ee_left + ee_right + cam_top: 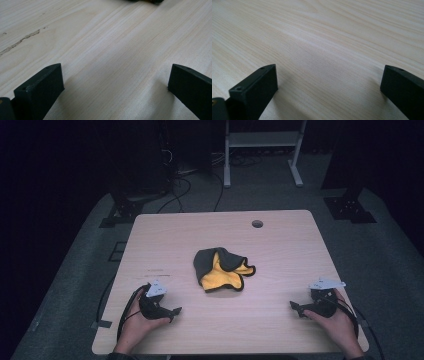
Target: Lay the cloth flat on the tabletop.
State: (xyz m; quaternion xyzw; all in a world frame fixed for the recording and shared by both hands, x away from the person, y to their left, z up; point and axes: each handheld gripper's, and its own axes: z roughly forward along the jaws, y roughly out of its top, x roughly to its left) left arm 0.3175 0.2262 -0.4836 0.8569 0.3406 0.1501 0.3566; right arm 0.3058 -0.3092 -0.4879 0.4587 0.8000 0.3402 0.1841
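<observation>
High view: a crumpled cloth (223, 269) is seen mid-table (280, 330), well apart from the left hand-held gripper (175, 311) and right hand-held gripper (294, 306), each rested near the front edge.
Left gripper view: jaws are spread wide, nothing btwn them; cloth edge (143, 1) at top.
Right gripper view: jaws are spread wide over bare wood.

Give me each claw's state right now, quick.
Left claw: open, empty, low over the table, apart from the cloth.
Right claw: open, empty, low over the table.
</observation>
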